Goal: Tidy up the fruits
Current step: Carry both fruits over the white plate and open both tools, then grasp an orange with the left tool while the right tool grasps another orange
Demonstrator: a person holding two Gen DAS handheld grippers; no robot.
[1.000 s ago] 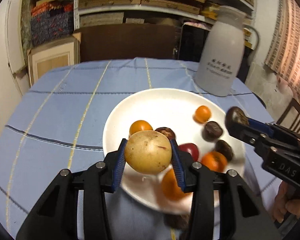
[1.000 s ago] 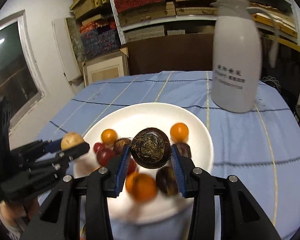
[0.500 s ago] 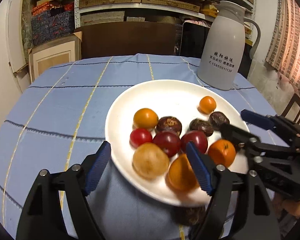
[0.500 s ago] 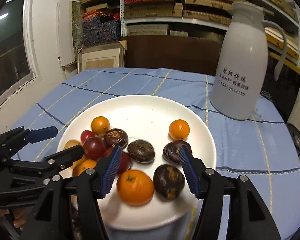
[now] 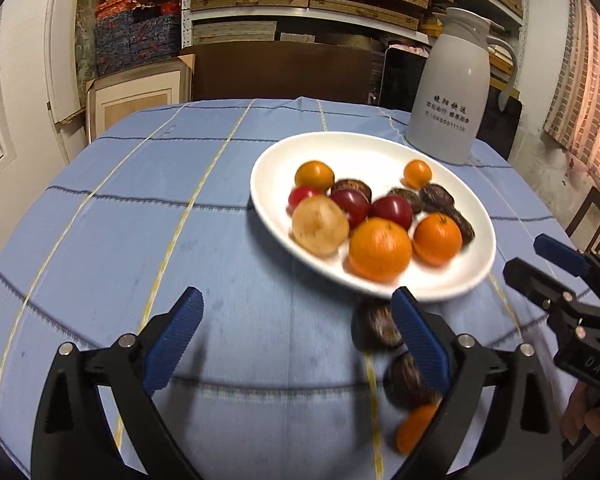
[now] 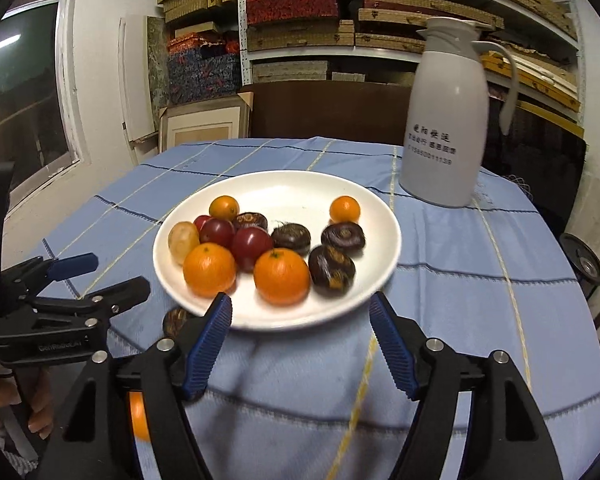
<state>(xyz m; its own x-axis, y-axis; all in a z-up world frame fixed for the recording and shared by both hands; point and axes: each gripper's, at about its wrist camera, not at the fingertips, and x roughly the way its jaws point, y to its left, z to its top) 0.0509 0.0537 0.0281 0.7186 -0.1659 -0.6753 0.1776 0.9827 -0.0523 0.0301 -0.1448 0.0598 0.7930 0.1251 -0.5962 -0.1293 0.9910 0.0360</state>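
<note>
A white plate [image 5: 472, 276] [image 6: 380, 208] on the blue tablecloth holds several fruits: oranges, red fruits, dark brown ones and a tan potato-like one [image 5: 320, 225] [image 6: 183, 241]. Two dark fruits [image 5: 374, 326] and a small orange one [image 5: 414, 426] lie on the cloth in front of the plate, by my left gripper's right finger. My left gripper [image 5: 296, 340] is open and empty, near and left of the plate. My right gripper [image 6: 300, 344] is open and empty at the plate's near rim. One dark fruit [image 6: 176, 320] and the orange one [image 6: 138, 416] show behind my right gripper's left finger.
A white thermos jug [image 5: 452, 96] [image 6: 446, 120] stands behind the plate at the right. The round table drops off at its edges. Shelves with stacked boxes and a framed board stand behind. A chair [image 5: 596, 220] is at the right.
Both grippers opened, left the potato-like fruit and a dark fruit on the plate, and drew back; my left gripper moved left.
</note>
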